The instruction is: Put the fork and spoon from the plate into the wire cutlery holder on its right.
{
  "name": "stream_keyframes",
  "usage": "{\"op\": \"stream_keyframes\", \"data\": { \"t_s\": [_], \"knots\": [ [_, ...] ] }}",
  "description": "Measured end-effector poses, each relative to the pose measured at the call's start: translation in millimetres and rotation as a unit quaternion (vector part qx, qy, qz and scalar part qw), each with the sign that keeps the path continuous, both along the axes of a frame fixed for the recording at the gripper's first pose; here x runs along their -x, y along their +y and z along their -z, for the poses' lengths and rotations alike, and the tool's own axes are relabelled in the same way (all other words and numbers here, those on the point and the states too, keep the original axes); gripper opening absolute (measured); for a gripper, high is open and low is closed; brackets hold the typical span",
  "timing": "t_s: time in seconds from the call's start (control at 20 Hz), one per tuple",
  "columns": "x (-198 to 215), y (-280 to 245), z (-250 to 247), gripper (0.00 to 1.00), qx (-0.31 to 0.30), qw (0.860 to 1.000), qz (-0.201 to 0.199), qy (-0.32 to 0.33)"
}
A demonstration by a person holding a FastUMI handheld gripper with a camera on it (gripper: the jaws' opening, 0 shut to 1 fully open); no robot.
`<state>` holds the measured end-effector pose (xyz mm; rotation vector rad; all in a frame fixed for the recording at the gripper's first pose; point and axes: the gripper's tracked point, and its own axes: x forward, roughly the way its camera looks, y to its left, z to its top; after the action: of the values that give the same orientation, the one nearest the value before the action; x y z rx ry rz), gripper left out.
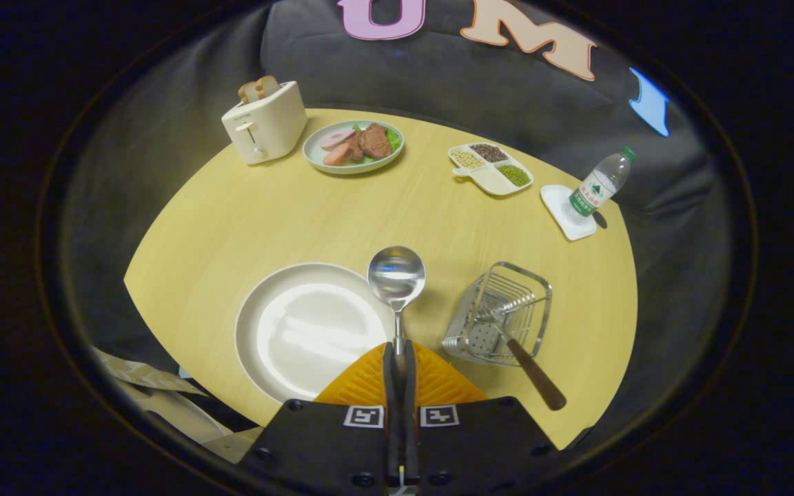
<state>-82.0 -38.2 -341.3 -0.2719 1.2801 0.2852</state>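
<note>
My gripper (399,355) is shut on the spoon's handle. The spoon (396,277) sticks out ahead of the fingers, its shiny bowl up in the air over the right rim of the white plate (259,331). The plate lies bare just ahead and left of the fingers. The wire cutlery holder (500,313) stands on the table to the right of the plate. The fork (533,375) rests inside it, head down, its brown handle leaning out toward me.
The round yellow table (231,220) carries a toaster (266,122) with bread, a plate of food (353,146), a divided dish of beans (490,168) and a water bottle (600,184) on a white coaster at the far side.
</note>
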Motion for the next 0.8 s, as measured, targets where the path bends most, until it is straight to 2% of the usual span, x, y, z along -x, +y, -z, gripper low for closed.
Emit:
{"op": "stream_keyframes", "data": {
  "t_s": [0.2, 0.6, 0.8],
  "knots": [
    [-11, -25, -6, 0.05, 0.024, 1.0, -0.004, -0.003],
    [-22, -75, -4, 0.05, 0.052, 0.998, 0.04, 0.017],
    [-21, -87, 0, 0.08, 0.066, 0.996, 0.046, 0.026]
  ]
}}
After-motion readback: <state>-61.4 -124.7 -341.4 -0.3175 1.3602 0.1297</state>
